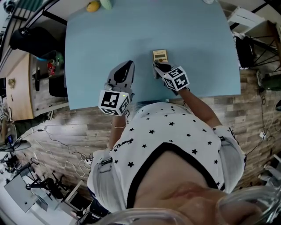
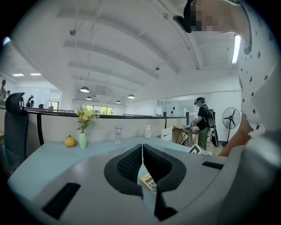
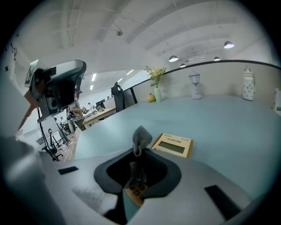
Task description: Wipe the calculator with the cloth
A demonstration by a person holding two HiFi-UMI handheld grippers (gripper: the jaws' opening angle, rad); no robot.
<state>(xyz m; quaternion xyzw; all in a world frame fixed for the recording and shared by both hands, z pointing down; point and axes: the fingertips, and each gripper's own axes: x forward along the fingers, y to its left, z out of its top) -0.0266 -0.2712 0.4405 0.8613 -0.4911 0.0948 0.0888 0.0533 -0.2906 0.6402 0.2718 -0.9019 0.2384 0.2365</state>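
Note:
A tan calculator (image 1: 160, 56) lies flat on the light blue table (image 1: 202, 52), a little in from its near edge. My right gripper (image 1: 157, 67) hovers over the calculator's near end, shut on a grey cloth (image 3: 141, 138). A tuft of the cloth sticks up past the fingertips. In the right gripper view the calculator (image 3: 172, 145) shows its display beyond the jaws and some keys beneath them. My left gripper (image 1: 128, 67) rests to the calculator's left, shut and holding nothing. In its own view my left gripper (image 2: 142, 148) has a corner of the calculator (image 2: 148, 180) showing below the jaws.
A yellow fruit (image 1: 92, 6) and a vase of flowers (image 2: 82, 132) stand at the table's far edge, with small jars (image 3: 195, 85) beside them. Beyond the table are a black chair (image 1: 26, 37), desks, a standing fan (image 2: 231, 118) and a person (image 2: 203, 121).

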